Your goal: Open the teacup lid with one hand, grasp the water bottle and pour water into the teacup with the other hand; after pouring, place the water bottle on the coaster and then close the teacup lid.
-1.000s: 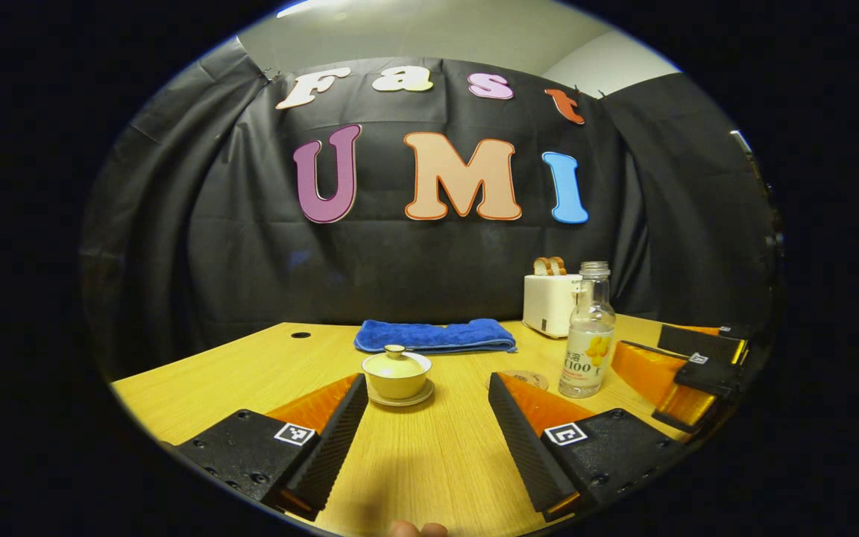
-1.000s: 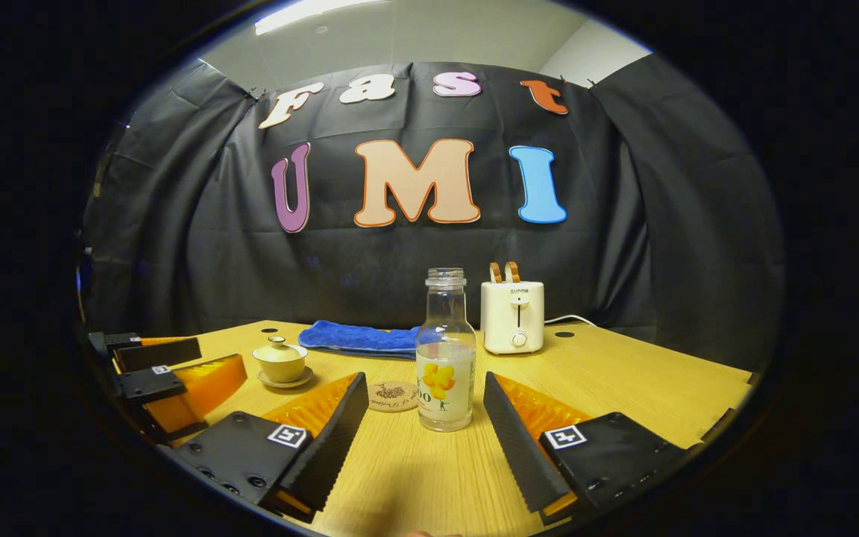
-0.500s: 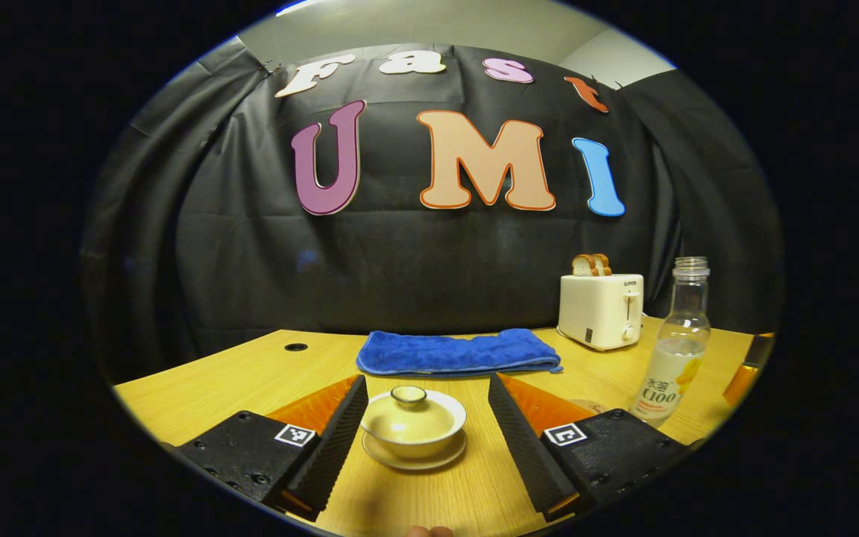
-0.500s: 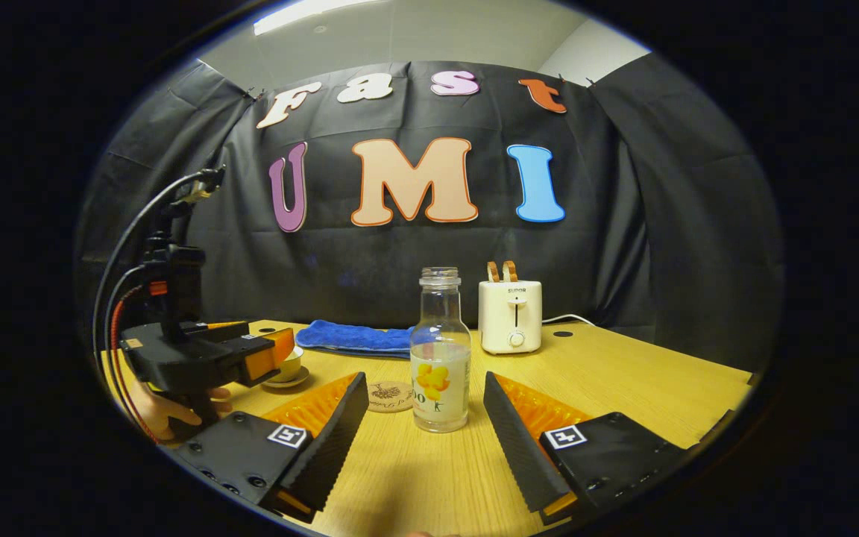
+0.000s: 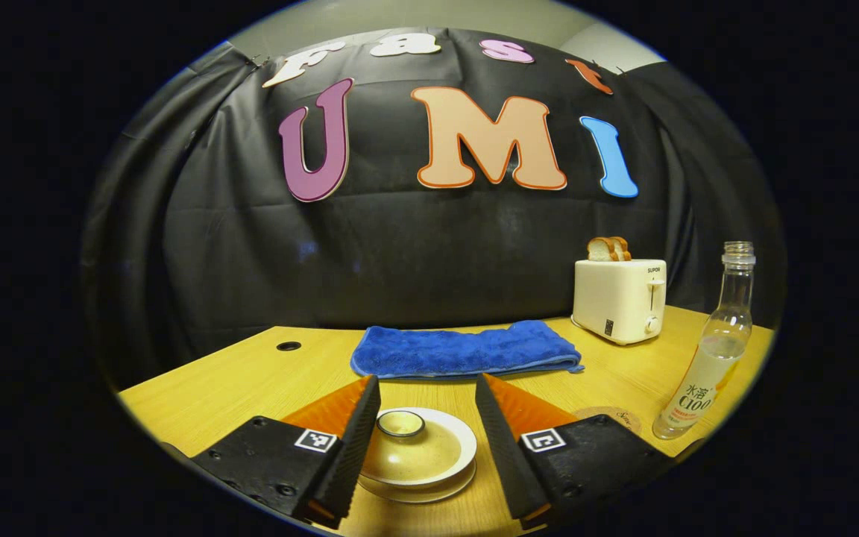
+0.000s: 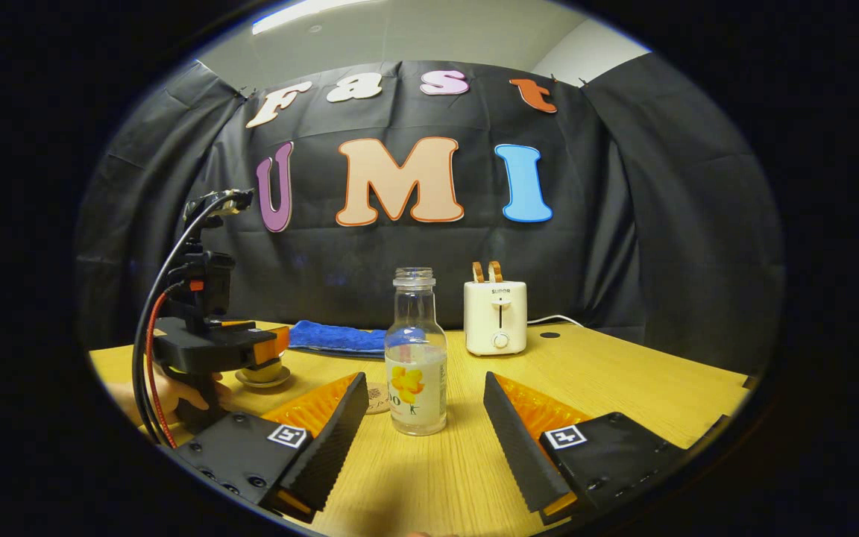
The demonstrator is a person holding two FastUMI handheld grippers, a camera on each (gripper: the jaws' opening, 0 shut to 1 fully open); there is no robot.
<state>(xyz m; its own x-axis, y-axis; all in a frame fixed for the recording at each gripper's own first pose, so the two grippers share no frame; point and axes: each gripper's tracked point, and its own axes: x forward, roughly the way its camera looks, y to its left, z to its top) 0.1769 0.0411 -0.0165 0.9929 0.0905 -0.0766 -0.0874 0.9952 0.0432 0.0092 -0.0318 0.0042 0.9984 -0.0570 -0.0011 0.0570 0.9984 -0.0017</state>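
Note:
A pale yellow teacup [image 5: 416, 456] with its lid and round knob [image 5: 400, 424] sits on a saucer. My left gripper [image 5: 426, 388] is open, with one finger on each side of the lid and neither touching it. In the right gripper view the left gripper [image 6: 267, 352] hovers over the teacup [image 6: 262, 371], held by a hand [image 6: 168, 391]. The uncapped water bottle [image 6: 416, 365], about half full, stands upright between the tips of my open right gripper [image 6: 424, 379]. A round coaster [image 6: 377, 399] lies just left of the bottle, partly hidden. The bottle [image 5: 705, 365] and coaster [image 5: 612, 416] also show at the right of the left gripper view.
A folded blue towel [image 5: 467, 350] lies behind the teacup. A white toaster [image 5: 620, 298] with bread slices stands at the back right of the wooden table [image 6: 623, 380], its cable trailing right. Cables run from the left gripper.
My left gripper moved forward and down over the teacup, so the lid now lies between its fingers, which stand slightly closer together. The right gripper barely shifted, and the bottle now sits a little further left in its view.

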